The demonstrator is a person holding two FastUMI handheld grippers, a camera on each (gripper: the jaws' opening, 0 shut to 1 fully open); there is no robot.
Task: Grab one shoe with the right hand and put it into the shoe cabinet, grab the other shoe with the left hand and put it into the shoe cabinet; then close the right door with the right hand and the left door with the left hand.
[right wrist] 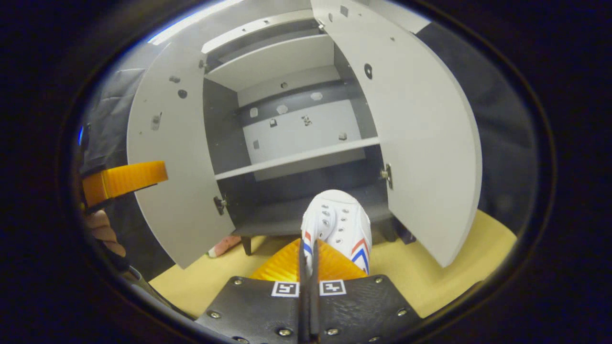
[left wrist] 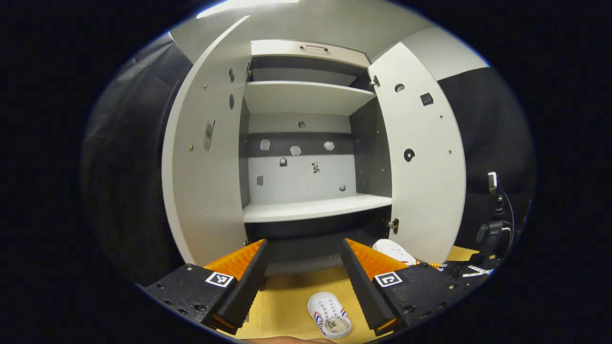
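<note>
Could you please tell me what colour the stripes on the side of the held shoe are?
Red and blue on a white shoe, clearest in the right gripper view.

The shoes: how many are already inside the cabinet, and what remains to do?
None is inside yet. The right gripper is shut on one shoe, held in front of the cabinet's bottom compartment. The other shoe lies on the floor below the open left gripper. Both doors, left door and right door, stand open. Left: place both shoes, close both doors.
</note>
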